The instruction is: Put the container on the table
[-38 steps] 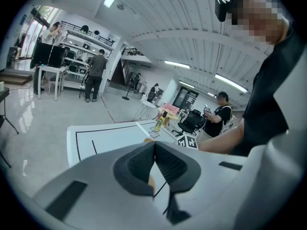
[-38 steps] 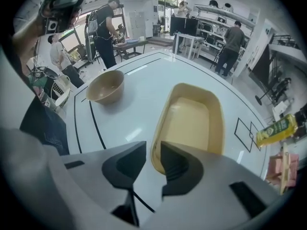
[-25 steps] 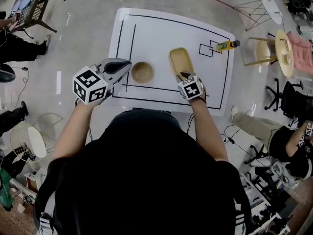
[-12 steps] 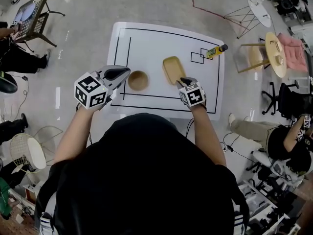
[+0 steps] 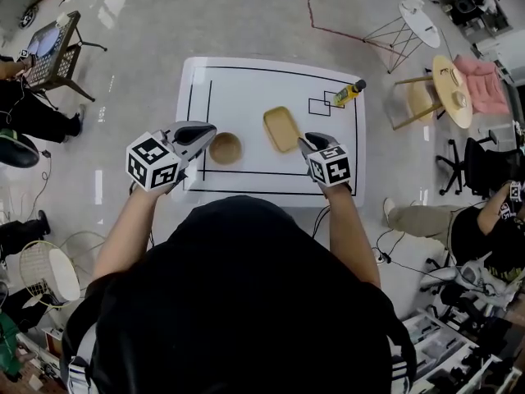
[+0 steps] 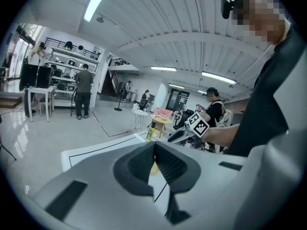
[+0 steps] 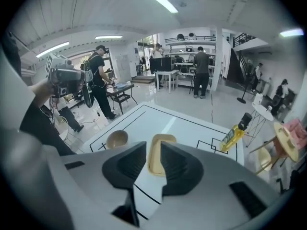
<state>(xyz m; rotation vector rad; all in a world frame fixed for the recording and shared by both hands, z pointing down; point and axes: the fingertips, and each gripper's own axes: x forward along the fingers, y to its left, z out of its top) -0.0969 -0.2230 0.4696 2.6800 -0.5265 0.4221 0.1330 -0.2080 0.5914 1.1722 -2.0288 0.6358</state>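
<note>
Container [image 7: 154, 158] partly behind right gripper [image 7: 153, 147]

The right claw [image 7: 153, 150] is masking the near end of the tan tray [image 7: 160, 145]. The left claw [image 6: 154, 150] is covering all but a yellow sliver, identity undeterminable. The person's torso [image 5: 238, 302] is blocking the near edge of the table [image 5: 246, 89]. The label on the bottle [image 5: 348, 93] is appearing too small to read.

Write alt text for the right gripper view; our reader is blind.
The jaws of the right gripper stand apart, empty, over a white table. Beyond lie a tan container, a wooden bowl left of it, a yellow bottle right.
</note>
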